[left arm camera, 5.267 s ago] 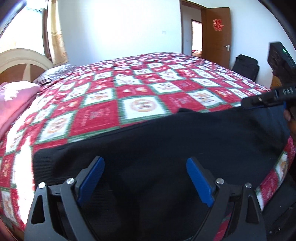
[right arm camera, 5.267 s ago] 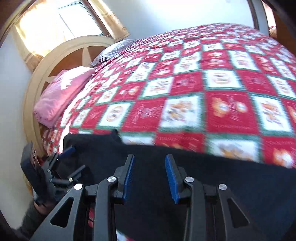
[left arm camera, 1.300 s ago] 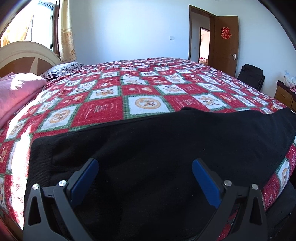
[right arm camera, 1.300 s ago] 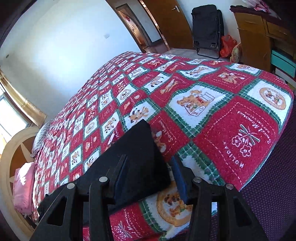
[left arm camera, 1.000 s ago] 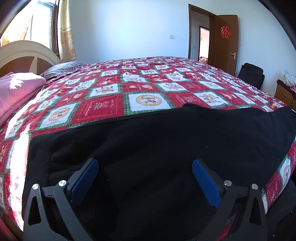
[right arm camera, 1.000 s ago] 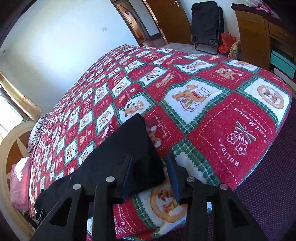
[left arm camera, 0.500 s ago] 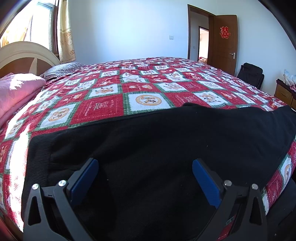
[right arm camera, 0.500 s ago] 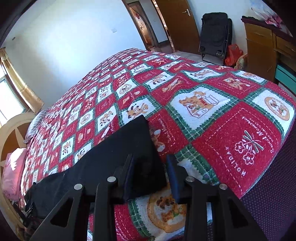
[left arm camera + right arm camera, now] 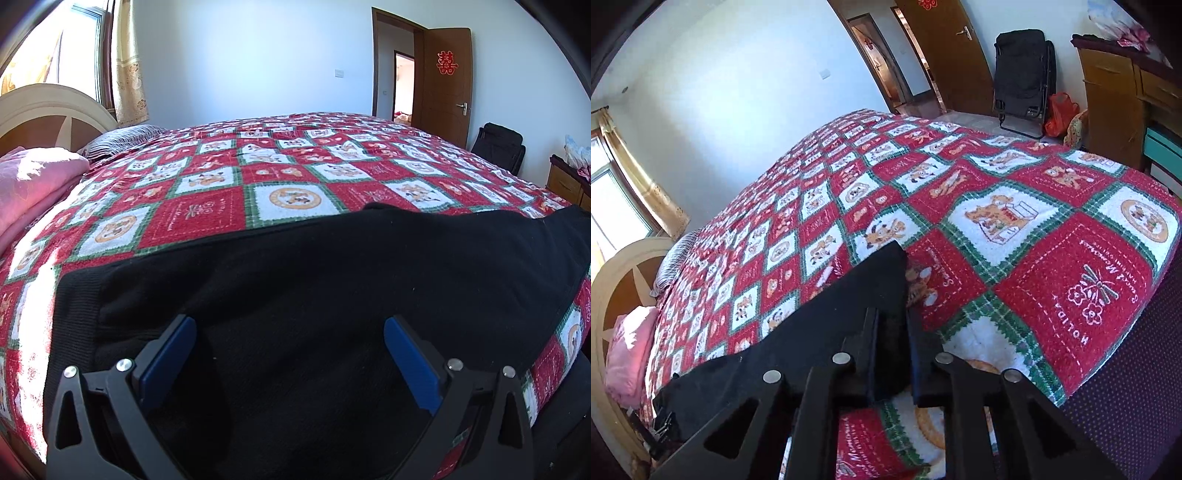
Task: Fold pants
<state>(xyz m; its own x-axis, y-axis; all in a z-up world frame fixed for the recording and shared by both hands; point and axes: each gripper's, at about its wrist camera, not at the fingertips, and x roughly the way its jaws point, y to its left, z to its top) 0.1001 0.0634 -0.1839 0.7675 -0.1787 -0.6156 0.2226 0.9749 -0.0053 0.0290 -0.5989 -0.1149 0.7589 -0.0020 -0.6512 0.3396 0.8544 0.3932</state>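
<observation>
I am viewing a red checked quilt [image 9: 207, 218] covering the bed, a pink blanket [image 9: 33, 177] lying beside the headboard [image 9: 44, 107], and a door [image 9: 448, 81] standing open.

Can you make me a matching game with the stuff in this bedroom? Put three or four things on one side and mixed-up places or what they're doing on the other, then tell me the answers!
Things:
1. black pants
2. pink blanket
3. left gripper
4. right gripper

Places or states:
A. jaws wide open above the cloth
B. bunched up by the headboard
C. spread flat along the near edge of the bed
D. jaws just closing, pinching the end of a pant leg

Right pairs: 1-C, 2-B, 3-A, 4-D
</observation>
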